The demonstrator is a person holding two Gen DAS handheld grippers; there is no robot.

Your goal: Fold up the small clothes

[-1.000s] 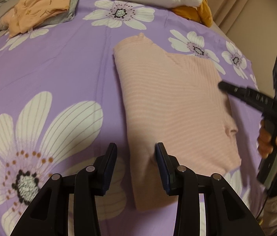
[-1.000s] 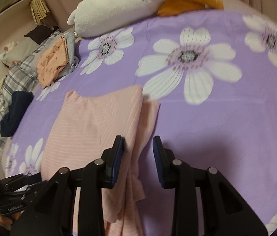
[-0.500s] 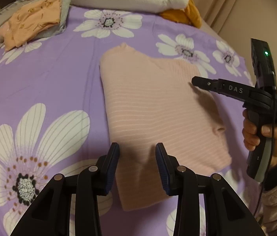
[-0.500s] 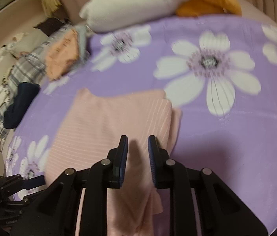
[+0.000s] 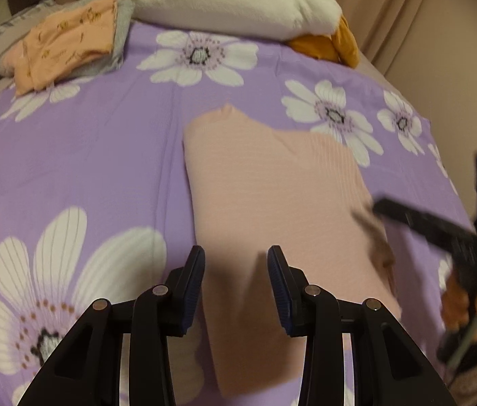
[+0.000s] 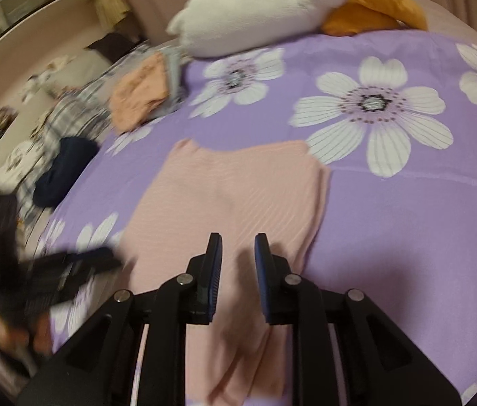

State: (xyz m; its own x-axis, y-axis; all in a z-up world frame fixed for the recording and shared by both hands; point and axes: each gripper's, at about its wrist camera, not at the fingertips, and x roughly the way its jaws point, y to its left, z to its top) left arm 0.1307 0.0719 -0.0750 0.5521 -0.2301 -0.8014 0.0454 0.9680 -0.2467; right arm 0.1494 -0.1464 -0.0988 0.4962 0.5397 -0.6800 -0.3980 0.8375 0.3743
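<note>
Garment: pink top (image 5: 272, 203) lies part-folded on my purple bedspread (image 5: 86, 169).
Left gripper (image 5: 236, 282): half-open, empty, above its near edge.
Right gripper (image 6: 237, 264): narrow gap opening, nothing gripped, lined up for my next fold.

Pink ribbed garment (image 5: 272, 196); purple bedsheet (image 5: 86, 155), white flowers

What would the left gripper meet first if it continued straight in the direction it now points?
Most likely the pink ribbed folded garment lying on the purple flowered bedsheet. The left gripper is open with nothing between its fingers; depth is hard to judge.
</note>
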